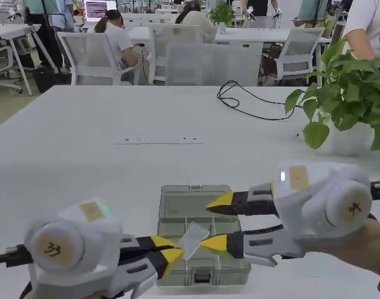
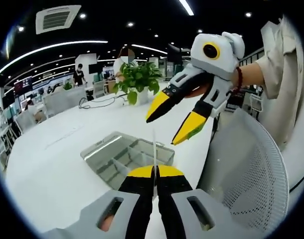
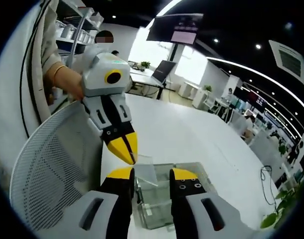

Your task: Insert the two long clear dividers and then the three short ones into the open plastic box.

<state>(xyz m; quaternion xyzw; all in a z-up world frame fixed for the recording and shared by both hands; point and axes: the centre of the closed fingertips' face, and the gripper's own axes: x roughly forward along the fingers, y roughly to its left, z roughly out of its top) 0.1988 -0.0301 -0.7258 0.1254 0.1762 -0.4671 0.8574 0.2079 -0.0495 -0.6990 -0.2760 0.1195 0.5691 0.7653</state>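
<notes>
Across our white counter the open plastic box looks partly gridded, so we judge some dividers are in. Our left hand-held gripper pinches a clear divider above it; our right hand-held gripper gapes wide alongside. This piece is not yet seated.

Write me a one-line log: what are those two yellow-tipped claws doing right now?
left gripper: shut on clear divider | right gripper: open, jaws near divider | plastic box: open, below both
</notes>
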